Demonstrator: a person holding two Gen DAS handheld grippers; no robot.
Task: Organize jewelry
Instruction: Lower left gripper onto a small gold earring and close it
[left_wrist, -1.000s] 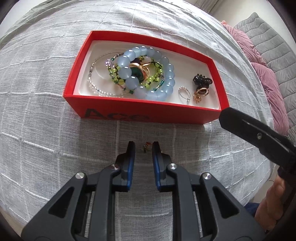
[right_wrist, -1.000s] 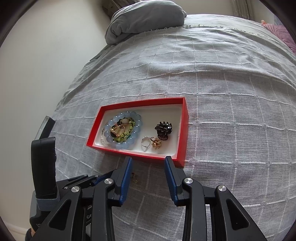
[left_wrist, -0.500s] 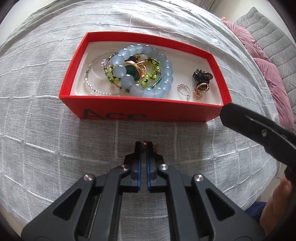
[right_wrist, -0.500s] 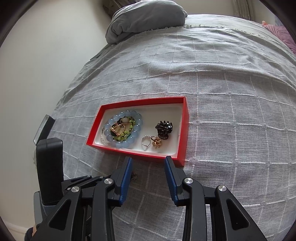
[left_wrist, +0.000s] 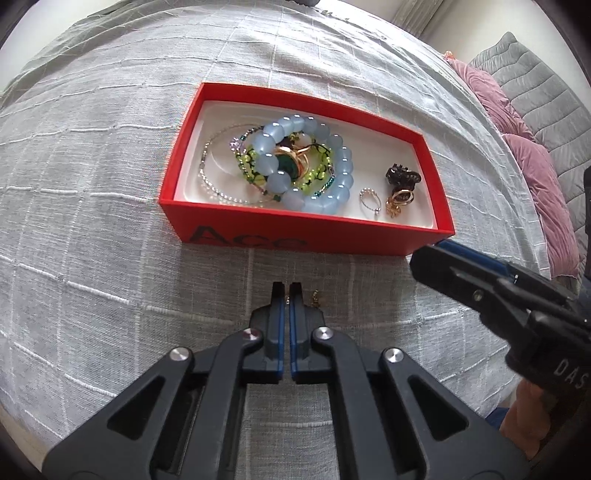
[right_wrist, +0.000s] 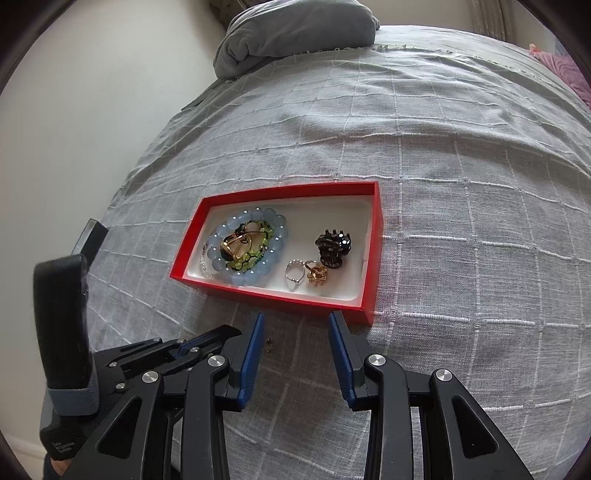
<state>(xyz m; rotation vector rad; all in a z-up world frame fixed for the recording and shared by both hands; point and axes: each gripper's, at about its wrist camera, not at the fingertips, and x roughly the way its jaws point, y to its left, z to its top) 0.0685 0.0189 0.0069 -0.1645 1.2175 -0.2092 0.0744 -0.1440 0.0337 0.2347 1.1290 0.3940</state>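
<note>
A red box (left_wrist: 295, 242) (right_wrist: 280, 295) on the grey bedspread holds a blue bead bracelet (left_wrist: 332, 170) (right_wrist: 251, 275), green beads, a silver chain, a silver ring (left_wrist: 369, 199) (right_wrist: 293, 273), a gold ring (right_wrist: 317, 275) and a black claw clip (left_wrist: 402, 177) (right_wrist: 332, 247). A tiny gold earring (left_wrist: 315, 297) (right_wrist: 269, 344) lies on the bedspread in front of the box. My left gripper (left_wrist: 287, 288) is shut just left of the earring, with nothing seen between its fingers. My right gripper (right_wrist: 295, 328) is open and empty in front of the box.
The grey checked bedspread (right_wrist: 461, 166) covers the bed. A grey pillow (right_wrist: 295, 33) lies at the far end. Pink cushions (left_wrist: 532, 162) sit at the right edge. A white wall (right_wrist: 92, 110) runs along the left.
My left gripper shut around the earring, then pulled left; the earring now lies loose to the right of its closed fingers. The right gripper stayed open and shifted a little.
</note>
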